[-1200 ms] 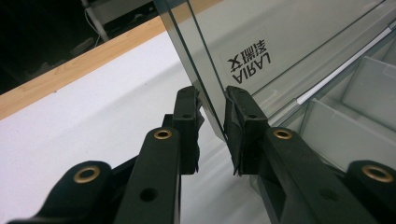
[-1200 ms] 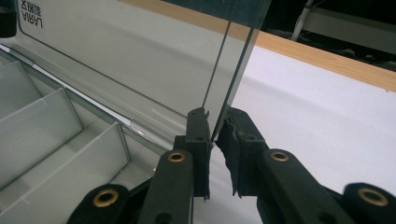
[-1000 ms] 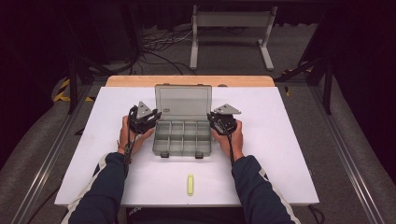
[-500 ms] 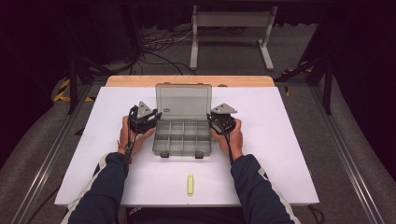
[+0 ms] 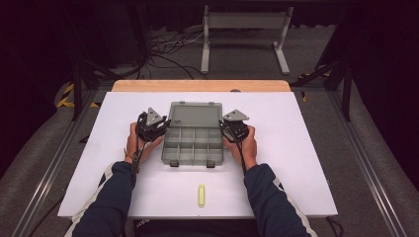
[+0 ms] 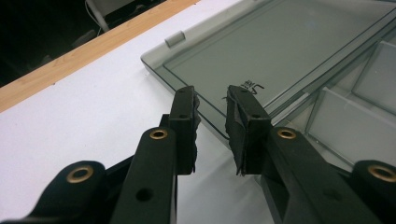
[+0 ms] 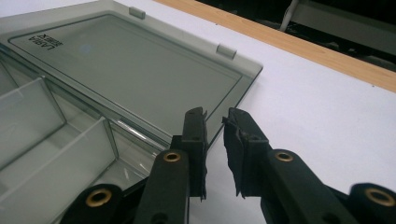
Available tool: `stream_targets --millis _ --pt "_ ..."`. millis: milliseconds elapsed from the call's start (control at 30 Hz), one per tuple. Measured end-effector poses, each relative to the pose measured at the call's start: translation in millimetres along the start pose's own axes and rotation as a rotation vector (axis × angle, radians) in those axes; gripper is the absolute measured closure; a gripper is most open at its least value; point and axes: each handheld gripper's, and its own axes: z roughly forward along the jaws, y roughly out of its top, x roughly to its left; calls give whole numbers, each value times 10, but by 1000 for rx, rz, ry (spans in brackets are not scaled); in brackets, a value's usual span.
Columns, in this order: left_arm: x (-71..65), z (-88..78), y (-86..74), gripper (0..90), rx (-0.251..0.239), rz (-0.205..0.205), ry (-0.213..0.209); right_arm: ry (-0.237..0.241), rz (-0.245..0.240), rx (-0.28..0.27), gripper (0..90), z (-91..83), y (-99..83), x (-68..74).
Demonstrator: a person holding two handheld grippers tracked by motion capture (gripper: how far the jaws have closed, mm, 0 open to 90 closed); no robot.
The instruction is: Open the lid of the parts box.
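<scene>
Two tongs, left tongs (image 5: 159, 126), right tongs (image 5: 228, 129), flanking open organizer box (image 5: 193, 138)

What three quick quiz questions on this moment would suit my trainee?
1. True or false: the compartment box has its lid closed.
2. Which thing lies nearest the person's edge of the table? A) yellow stick B) compartment box C) lid
3. Fill in: the left gripper and right gripper each have a narrow gap between the pads, straddling a side ____ of the lid.

Key: 1 false, it lies open and flat; 2 A; 3 edge.
</scene>
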Motion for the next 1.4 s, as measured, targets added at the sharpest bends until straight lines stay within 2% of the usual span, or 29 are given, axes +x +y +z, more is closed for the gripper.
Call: stream_targets --millis 133,300,533,700,1000,1033,1100,1200,1400 --pt "11 -69 26 735 -24 10 -14 19 12 0 770 -11 -1 -27" --pt "12 -159 64 734 -51 17 -23 23 3 -10 767 -46 16 -32" --pt "-3 -306 100 725 -81 27 -53 56 -19 -29 752 -153 73 2" --pt "-41 -405 118 714 -87 60 -86 117 -34 -59 729 -273 101 24" --pt "-88 -557 113 704 -104 98 -126 170 -64 -87 713 -421 87 31" --pt "-105 -588 106 701 -107 104 -139 194 -73 -96 710 -464 75 36" --pt "-117 -617 104 699 -108 114 -145 198 -80 -100 709 -478 71 38" --pt "-144 -667 99 695 -116 131 -161 228 -102 -116 707 -558 37 55" --pt "-216 -768 85 686 -125 157 -193 246 -132 -124 699 -642 14 76"
